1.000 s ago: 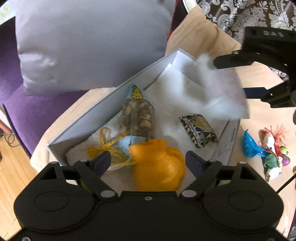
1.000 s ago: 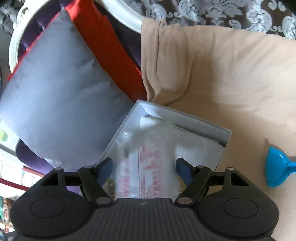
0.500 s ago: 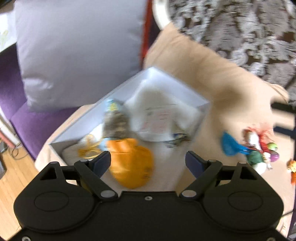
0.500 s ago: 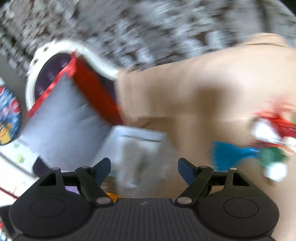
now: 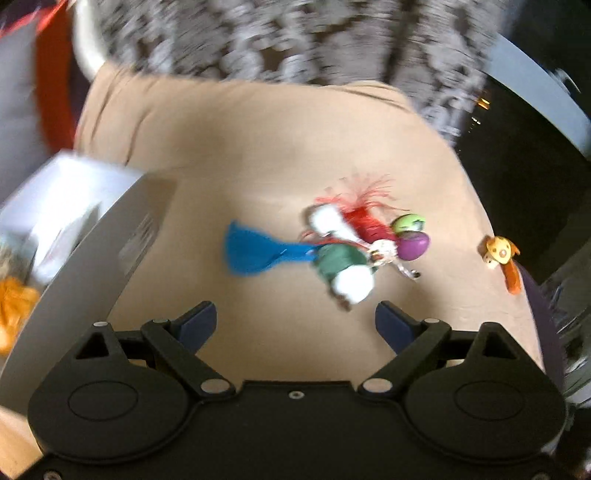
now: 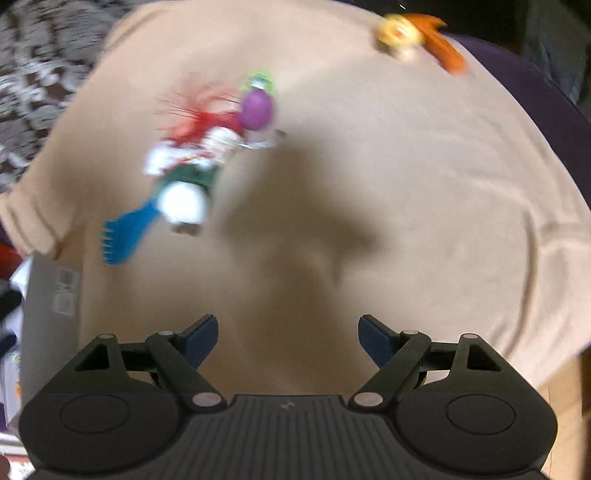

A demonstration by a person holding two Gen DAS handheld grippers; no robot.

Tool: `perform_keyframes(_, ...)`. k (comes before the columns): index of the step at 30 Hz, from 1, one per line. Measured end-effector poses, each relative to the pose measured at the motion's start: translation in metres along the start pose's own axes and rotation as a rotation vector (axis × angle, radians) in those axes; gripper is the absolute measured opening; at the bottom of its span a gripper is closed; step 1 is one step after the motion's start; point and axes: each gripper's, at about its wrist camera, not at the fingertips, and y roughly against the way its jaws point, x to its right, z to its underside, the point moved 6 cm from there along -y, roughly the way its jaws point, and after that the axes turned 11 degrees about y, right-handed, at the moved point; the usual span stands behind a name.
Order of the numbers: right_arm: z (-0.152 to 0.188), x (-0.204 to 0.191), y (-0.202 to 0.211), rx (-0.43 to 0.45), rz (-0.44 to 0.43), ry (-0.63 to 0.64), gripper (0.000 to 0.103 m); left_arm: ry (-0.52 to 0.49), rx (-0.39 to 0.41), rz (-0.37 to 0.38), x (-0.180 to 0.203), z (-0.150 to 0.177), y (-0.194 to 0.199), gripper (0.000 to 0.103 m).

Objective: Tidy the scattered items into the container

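Note:
Both views are motion-blurred. A grey box (image 5: 92, 206) stands at the left edge on the beige cloth (image 5: 280, 155); an orange pouch (image 5: 14, 306) lies in it. The box also shows in the right wrist view (image 6: 48, 306). A blue comb (image 5: 255, 251), a red-haired doll in green (image 5: 347, 254), a purple egg (image 5: 413, 245), a green egg (image 5: 408, 223) and an orange toy (image 5: 500, 254) lie on the cloth. My left gripper (image 5: 295, 325) is open and empty, just short of the doll. My right gripper (image 6: 287, 338) is open and empty, well short of the doll (image 6: 192, 173), comb (image 6: 125, 232) and orange toy (image 6: 410, 33).
A patterned brown and white fabric (image 5: 280, 40) lies beyond the cloth. A grey cushion with red edging (image 5: 22, 92) is at the far left. A dark surface (image 5: 524, 177) borders the cloth at right. The gripper's shadow (image 6: 314, 229) falls on bare cloth.
Both grippers swung right, away from the box toward the scattered toys. The right gripper let a white packet drop into the box; the left gripper left the orange pouch there.

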Motion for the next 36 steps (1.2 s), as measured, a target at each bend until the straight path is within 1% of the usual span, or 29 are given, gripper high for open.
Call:
perform_keyframes(2,0.004,0.011,-0.006,-0.004,0.006,-0.021,0.084,-0.088,0.05,-0.033,0.016,0.0,-0.008,0.091)
perform_keyframes(3,0.005,0.014,-0.009,-0.007,0.01,-0.026,0.084,-0.123,0.053,-0.049,0.021,0.0,-0.014,0.091)
perform_keyframes(5,0.001,0.014,-0.019,-0.012,0.025,-0.024,0.082,-0.145,0.016,-0.071,0.024,0.003,-0.027,0.091)
perform_keyframes(6,-0.003,0.013,-0.024,-0.012,0.034,-0.014,0.081,-0.139,-0.007,-0.098,0.022,0.005,-0.033,0.091)
perform_keyframes(8,-0.018,0.005,-0.034,-0.003,0.047,0.023,0.079,-0.095,-0.046,-0.136,0.014,0.006,-0.042,0.091)
perform_keyframes(10,-0.041,-0.005,-0.044,0.016,0.058,0.056,0.079,0.0,-0.066,-0.147,0.002,0.002,-0.05,0.091)
perform_keyframes(13,-0.088,-0.026,-0.059,0.06,0.075,0.114,0.079,0.148,-0.128,-0.191,-0.022,0.002,-0.064,0.091)
perform_keyframes(15,-0.123,-0.043,-0.068,0.1,0.098,0.165,0.079,0.237,-0.181,-0.186,-0.036,0.004,-0.072,0.091)
perform_keyframes(17,-0.159,-0.061,-0.082,0.128,0.107,0.212,0.079,0.304,-0.214,-0.188,-0.046,0.006,-0.077,0.09)
perform_keyframes(19,-0.192,-0.079,-0.1,0.145,0.127,0.241,0.079,0.347,-0.228,-0.189,-0.051,0.008,-0.079,0.09)
perform_keyframes(21,-0.22,-0.097,-0.121,0.148,0.151,0.271,0.079,0.365,-0.239,-0.176,-0.051,0.009,-0.082,0.09)
perform_keyframes(24,-0.251,-0.122,-0.16,0.118,0.2,0.32,0.079,0.37,-0.258,-0.174,-0.049,0.012,-0.086,0.09)
perform_keyframes(27,-0.266,-0.144,-0.194,0.089,0.23,0.376,0.079,0.38,-0.268,-0.156,-0.047,0.015,-0.086,0.09)
perform_keyframes(31,-0.265,-0.151,-0.229,0.025,0.266,0.41,0.079,0.374,-0.266,-0.148,-0.044,0.014,-0.085,0.09)
perform_keyframes(33,-0.257,-0.145,-0.242,-0.007,0.318,0.446,0.087,0.378,-0.267,-0.145,-0.044,0.014,-0.084,0.09)
perform_keyframes(34,-0.252,-0.141,-0.245,-0.019,0.32,0.445,0.096,0.382,-0.269,-0.146,-0.044,0.014,-0.085,0.09)
perform_keyframes(36,-0.242,-0.128,-0.241,-0.025,0.291,0.394,0.098,0.397,-0.28,-0.151,-0.047,0.015,-0.087,0.09)
